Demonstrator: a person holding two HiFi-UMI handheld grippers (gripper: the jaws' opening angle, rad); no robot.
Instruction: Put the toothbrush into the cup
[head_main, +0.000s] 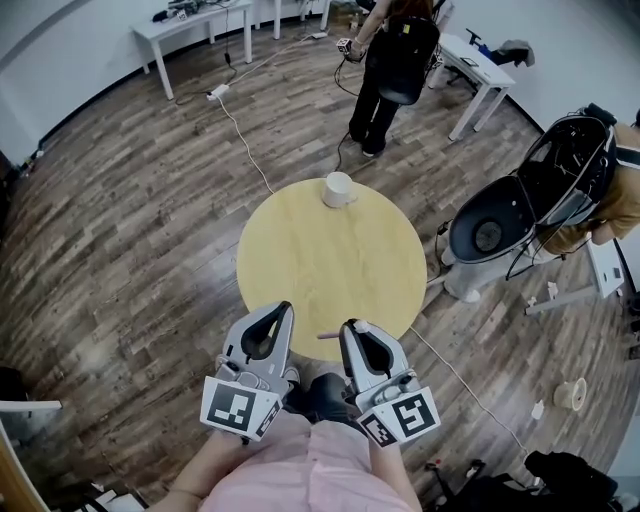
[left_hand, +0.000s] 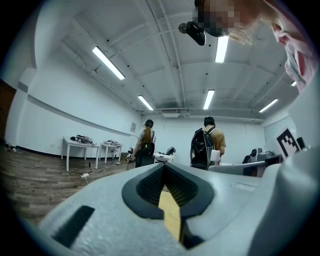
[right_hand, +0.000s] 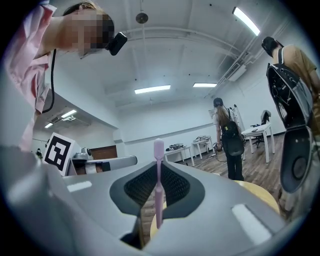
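Note:
A white cup (head_main: 338, 189) stands upright at the far edge of the round yellow table (head_main: 330, 265). My right gripper (head_main: 352, 326) hovers over the table's near edge, shut on a pink toothbrush (head_main: 328, 335) that lies across its jaws. In the right gripper view the pink toothbrush (right_hand: 158, 190) stands upright between the closed jaws of my right gripper (right_hand: 158, 167), with its rounded end above them. Beside it, my left gripper (head_main: 284, 310) has its jaws together with nothing in them. In the left gripper view my left gripper (left_hand: 164, 169) shows only a strip of the table (left_hand: 170, 210) through its jaws.
A person with a black backpack (head_main: 392, 55) stands beyond the table. A black-and-white pod chair (head_main: 490, 232) sits at the right, next to a seated person (head_main: 610, 190). White desks (head_main: 190, 25) line the back. A cable (head_main: 240, 140) runs across the wooden floor.

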